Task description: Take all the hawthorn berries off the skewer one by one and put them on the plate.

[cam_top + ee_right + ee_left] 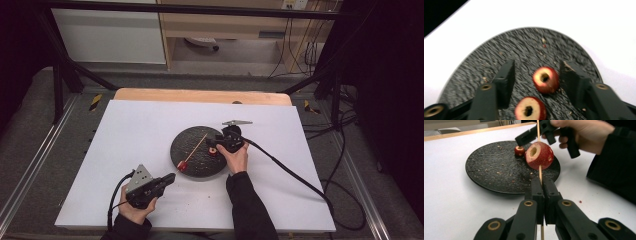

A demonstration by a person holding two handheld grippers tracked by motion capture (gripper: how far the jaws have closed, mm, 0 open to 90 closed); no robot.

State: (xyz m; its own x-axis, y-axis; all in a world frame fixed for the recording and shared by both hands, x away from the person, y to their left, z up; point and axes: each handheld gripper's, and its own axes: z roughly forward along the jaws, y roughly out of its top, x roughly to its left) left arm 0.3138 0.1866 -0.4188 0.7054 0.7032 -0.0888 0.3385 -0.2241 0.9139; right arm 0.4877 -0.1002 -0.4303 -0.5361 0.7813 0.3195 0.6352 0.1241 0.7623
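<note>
Matte black plastic left gripper (170, 177), brass-ringed screws along its jaw arms, grey three-cornered plate behind; matching black right gripper (215, 143), thick black cable trailing back; black long sleeves (247, 205).

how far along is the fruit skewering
Done: one cored red fruit is threaded on the wooden skewer, which the left gripper clamps. In hand: the right gripper hangs open over the black plate, jaws either side of a loose cored fruit. Left: that fruit and a second one beside it are not yet on the skewer.
</note>
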